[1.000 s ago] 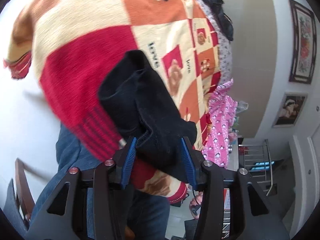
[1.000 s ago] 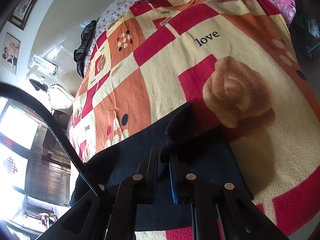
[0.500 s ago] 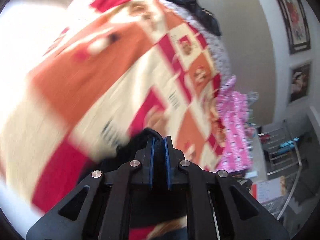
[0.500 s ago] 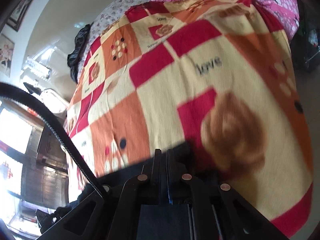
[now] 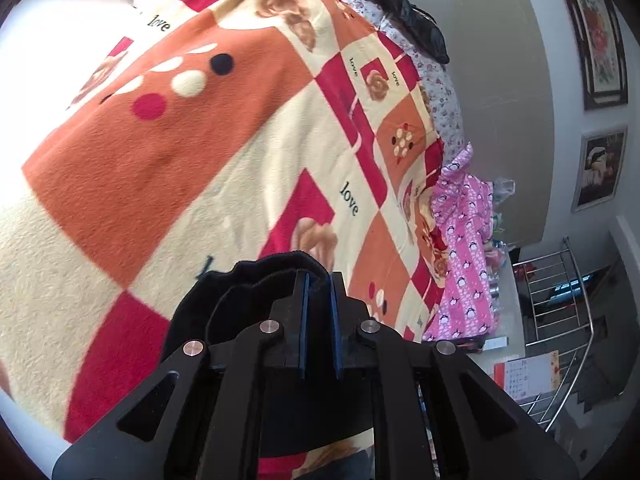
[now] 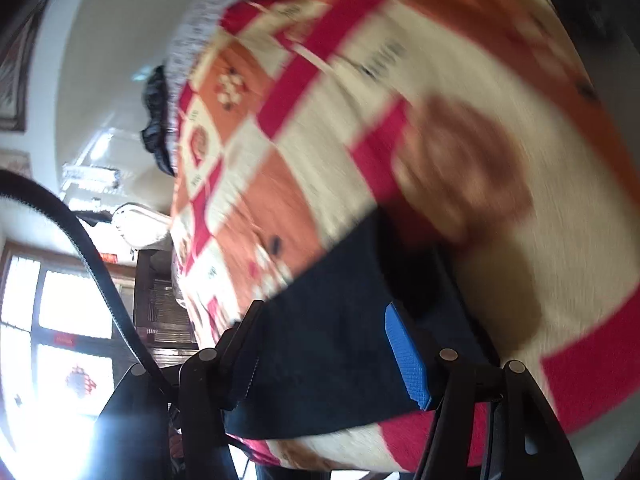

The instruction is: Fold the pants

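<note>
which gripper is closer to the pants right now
Left. The left gripper is shut on a bunched edge of the dark pants. The right gripper has just been opening; its pads stand apart over the pants lying on the blanket.

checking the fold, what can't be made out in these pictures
- Pants, left wrist view: mostly hidden behind the left tool, which is shut on an edge.
- Pants, right wrist view: motion-blurred, cut off by the bottom edge; fold state unclear.
- Blanket print, right wrist view: blurred.
</note>
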The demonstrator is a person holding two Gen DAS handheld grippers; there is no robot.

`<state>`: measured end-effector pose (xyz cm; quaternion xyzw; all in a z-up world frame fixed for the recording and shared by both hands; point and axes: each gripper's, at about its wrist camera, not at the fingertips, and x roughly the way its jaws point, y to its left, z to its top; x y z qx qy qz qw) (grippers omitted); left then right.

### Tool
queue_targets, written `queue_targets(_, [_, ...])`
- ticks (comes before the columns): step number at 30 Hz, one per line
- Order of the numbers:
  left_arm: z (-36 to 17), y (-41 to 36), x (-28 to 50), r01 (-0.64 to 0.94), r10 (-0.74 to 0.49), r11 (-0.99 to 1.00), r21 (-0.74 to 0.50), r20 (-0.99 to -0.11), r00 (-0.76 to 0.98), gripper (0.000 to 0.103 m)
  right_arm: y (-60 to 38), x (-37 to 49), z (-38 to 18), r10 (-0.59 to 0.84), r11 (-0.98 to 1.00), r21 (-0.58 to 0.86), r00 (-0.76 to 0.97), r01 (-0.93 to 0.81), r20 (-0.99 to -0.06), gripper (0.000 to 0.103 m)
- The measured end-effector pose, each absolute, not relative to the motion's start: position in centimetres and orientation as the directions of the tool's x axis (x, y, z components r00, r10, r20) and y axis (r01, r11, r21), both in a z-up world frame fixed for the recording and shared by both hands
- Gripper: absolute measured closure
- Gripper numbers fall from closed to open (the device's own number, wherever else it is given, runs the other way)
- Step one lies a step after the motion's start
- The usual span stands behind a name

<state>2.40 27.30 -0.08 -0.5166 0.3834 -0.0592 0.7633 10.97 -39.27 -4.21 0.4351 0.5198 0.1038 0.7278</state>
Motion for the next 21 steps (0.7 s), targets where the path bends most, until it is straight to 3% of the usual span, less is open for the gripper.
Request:
queue_targets(3, [-0.1, 27.0, 2.1, -0.301, -0.483, 0.480, -0.824, -0.535, 0.694, 0.095, -39.5, 10.9, -7.4, 0.638, 0.538, 0.781, 0.453, 0.317, -0.623, 0.044])
queue_targets(7, [-0.1, 26.4, 2.3, -0.290, -0.485, 0.480, -0.828, -0.526, 0.699, 0.095, -38.8, 12.3, -7.5, 0.643, 0.519, 0.817, 0.515, 0.250, -0.566, 0.044])
queue_targets(9, [-0.2, 26.3, 2.6, -0.286, -0.494, 0.474, -0.832, -0.521, 0.696, 0.095, -37.5, 13.3, -7.0, 0.637, 0.573, 0.793, 0.494, 0.210, -0.591, 0.051])
queue_targets(10, [-0.2, 26.2, 2.7, -0.280, -0.500, 0.476, -0.834, -0.519, 0.693, 0.095, -36.6, 13.9, -6.7, 0.626, 0.618, 0.765, 0.473, 0.185, -0.620, 0.061])
queue_targets(12, [-0.2, 25.9, 3.0, -0.276, -0.510, 0.487, -0.828, -0.527, 0.680, 0.095, -35.0, 15.0, -6.4, 0.599, 0.690, 0.709, 0.437, 0.145, -0.671, 0.069])
queue_targets(13, [-0.3, 25.8, 3.2, -0.281, -0.513, 0.491, -0.824, -0.535, 0.671, 0.095, -34.4, 15.4, -6.4, 0.563, 0.735, 0.664, 0.423, 0.136, -0.710, 0.080])
queue_targets(14, [-0.5, 25.7, 3.3, -0.287, -0.514, 0.490, -0.823, -0.539, 0.667, 0.092, -34.3, 15.6, -6.6, 0.548, 0.748, 0.648, 0.418, 0.142, -0.724, 0.089])
queue_targets(16, [-1.0, 25.8, 3.7, -0.313, -0.520, 0.485, -0.817, -0.557, 0.647, 0.083, -34.2, 15.6, -6.0, 0.526, 0.768, 0.627, 0.427, 0.133, -0.735, 0.095])
queue_targets(21, [-2.8, 25.9, 4.4, -0.372, -0.544, 0.456, -0.809, -0.584, 0.602, 0.062, -33.0, 15.4, -3.2, 0.489, 0.822, 0.568, 0.456, 0.044, -0.744, 0.097])
